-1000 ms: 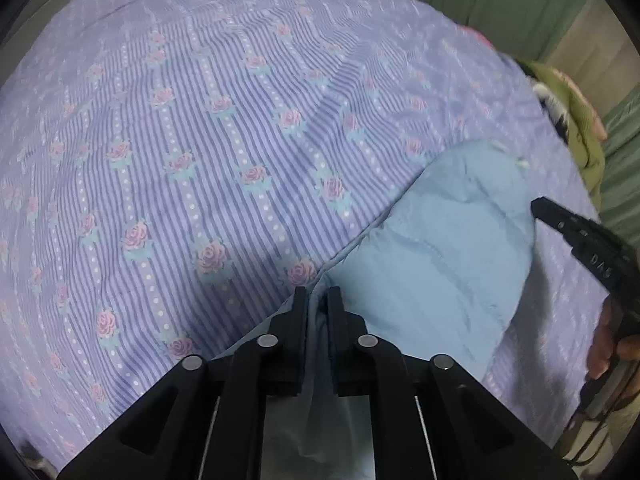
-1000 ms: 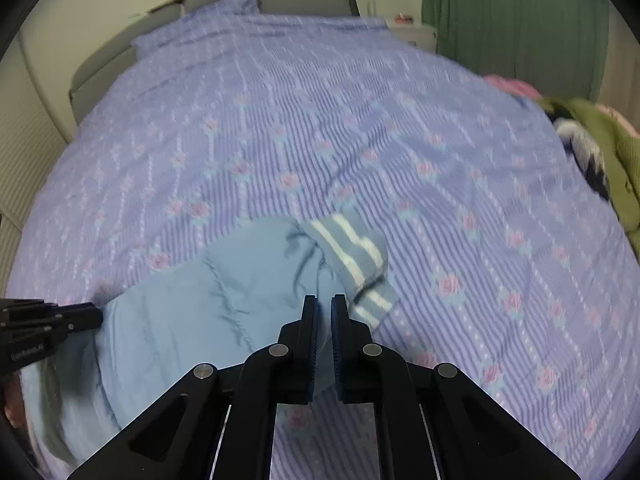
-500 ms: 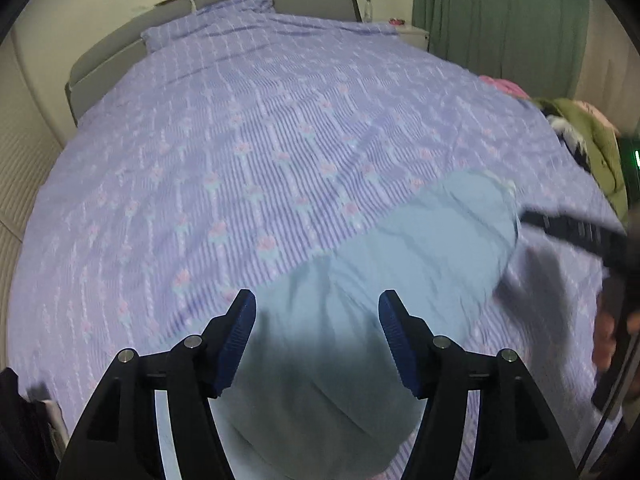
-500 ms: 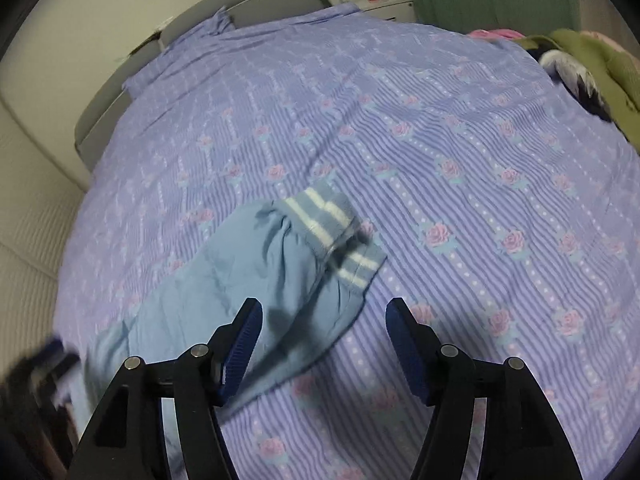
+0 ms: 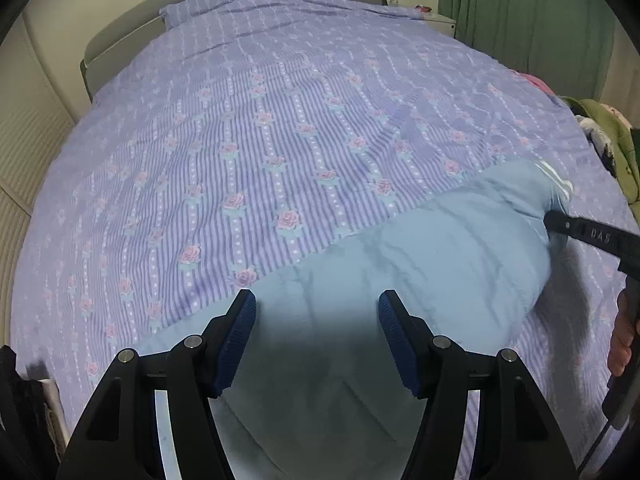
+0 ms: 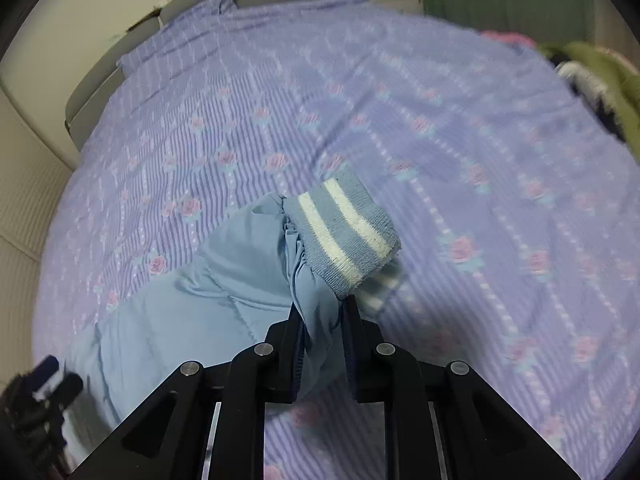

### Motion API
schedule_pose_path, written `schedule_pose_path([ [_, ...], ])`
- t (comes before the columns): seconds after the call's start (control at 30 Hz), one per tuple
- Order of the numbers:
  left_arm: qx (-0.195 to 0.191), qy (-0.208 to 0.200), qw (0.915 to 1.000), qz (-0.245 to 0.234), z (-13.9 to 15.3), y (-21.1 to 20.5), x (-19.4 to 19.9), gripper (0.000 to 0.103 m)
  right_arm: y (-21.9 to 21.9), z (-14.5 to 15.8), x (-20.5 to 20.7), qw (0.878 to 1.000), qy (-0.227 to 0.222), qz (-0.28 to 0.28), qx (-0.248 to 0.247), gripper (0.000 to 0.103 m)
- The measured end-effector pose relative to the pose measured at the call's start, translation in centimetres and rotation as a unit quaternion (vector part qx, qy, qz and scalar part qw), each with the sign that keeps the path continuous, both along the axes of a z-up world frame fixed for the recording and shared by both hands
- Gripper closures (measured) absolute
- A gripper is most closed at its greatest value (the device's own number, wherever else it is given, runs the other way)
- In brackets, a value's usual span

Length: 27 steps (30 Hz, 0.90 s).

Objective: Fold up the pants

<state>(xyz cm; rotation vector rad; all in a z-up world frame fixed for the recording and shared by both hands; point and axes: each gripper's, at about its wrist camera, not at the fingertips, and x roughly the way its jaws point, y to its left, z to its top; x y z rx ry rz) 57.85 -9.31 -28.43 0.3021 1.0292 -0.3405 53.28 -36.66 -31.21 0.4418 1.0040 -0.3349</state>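
Observation:
Light blue pants [image 5: 440, 256] lie folded on the purple floral bed, their white-striped cuff [image 6: 344, 232] at the far end. My left gripper [image 5: 317, 304] hovers open over the near part of the pants with nothing between its blue pads. My right gripper [image 6: 323, 312] has its jaws closing on a bunch of pant-leg fabric just below the cuff, and the cloth is pinched between the pads. In the left wrist view the right gripper [image 5: 560, 222] reaches in from the right to the cuff [image 5: 554, 178]. The left gripper [image 6: 52, 380] shows blurred at the lower left of the right wrist view.
The bedspread [image 5: 280, 140] fills both views, with a grey headboard [image 5: 120, 36] at the far end. Green curtains [image 5: 520, 8] hang at the back right. A green garment pile [image 6: 600, 76] lies at the bed's right edge. A small nightstand [image 5: 436, 20] holds a bottle.
The left gripper let go of the pants, opened and drew back and up. The right gripper opened, then closed on the fabric beside the cuff.

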Motion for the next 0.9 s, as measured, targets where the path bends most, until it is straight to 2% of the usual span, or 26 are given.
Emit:
schedule_pose_path([
  [0.07,0.001,0.01,0.9999,0.008,-0.5,0.2,0.2,0.04,-0.6,-1.3,0.4,1.0,0.025,-0.002,0.008,0.079],
  [0.13,-0.004,0.016,0.9997,0.018,-0.5,0.7,0.0,0.04,-1.6,-1.9,0.2,0.999,0.031,-0.021,0.024,0.059],
  [0.17,-0.006,0.016,0.9996,0.022,-0.4,0.9,-0.2,0.04,-2.3,-2.0,-0.2,0.998,0.031,-0.043,0.032,0.038],
  [0.2,-0.01,0.015,0.9994,0.029,-0.2,1.1,-0.4,0.04,-2.8,-2.1,-0.5,0.997,0.028,-0.053,0.044,0.032],
  [0.27,-0.021,0.014,0.999,0.037,0.1,1.4,-1.0,0.038,-3.8,-2.6,-0.6,0.994,0.006,-0.053,0.094,0.032],
  [0.37,-0.024,0.013,0.9988,0.042,0.1,1.2,-1.7,0.038,-4.7,-4.3,0.1,0.989,0.007,-0.042,0.139,0.032],
  [0.5,-0.033,0.028,0.9985,0.033,-0.5,0.2,-2.2,0.038,-4.3,-5.4,1.0,0.988,-0.002,-0.026,0.152,0.032],
  [0.53,-0.032,0.03,0.9984,0.034,-0.6,0.1,-2.2,0.038,-4.0,-5.7,1.1,0.988,-0.002,-0.026,0.152,0.035],
  [0.57,-0.033,0.033,0.9983,0.035,-0.7,0.1,-2.2,0.038,-3.9,-5.7,1.3,0.987,-0.006,-0.021,0.16,0.051],
  [0.6,-0.035,0.035,0.998,0.038,-0.7,0.3,-2.2,0.038,-3.9,-5.8,1.8,0.986,-0.003,-0.02,0.164,0.055],
  [0.7,-0.039,0.036,0.9974,0.05,-0.3,1.2,-2.3,0.038,-3.3,-4.7,1.7,0.99,0.002,-0.032,0.141,0.072],
  [0.83,-0.06,0.034,0.9955,0.065,0.4,2.8,-2.9,0.038,-2.1,-0.3,-1.4,0.995,-0.009,-0.076,0.058,0.075],
  [0.9,-0.057,0.032,0.9956,0.067,0.4,3.1,-3.2,0.038,-2.3,0.4,-2.6,0.995,0.005,-0.101,0.014,0.075],
])
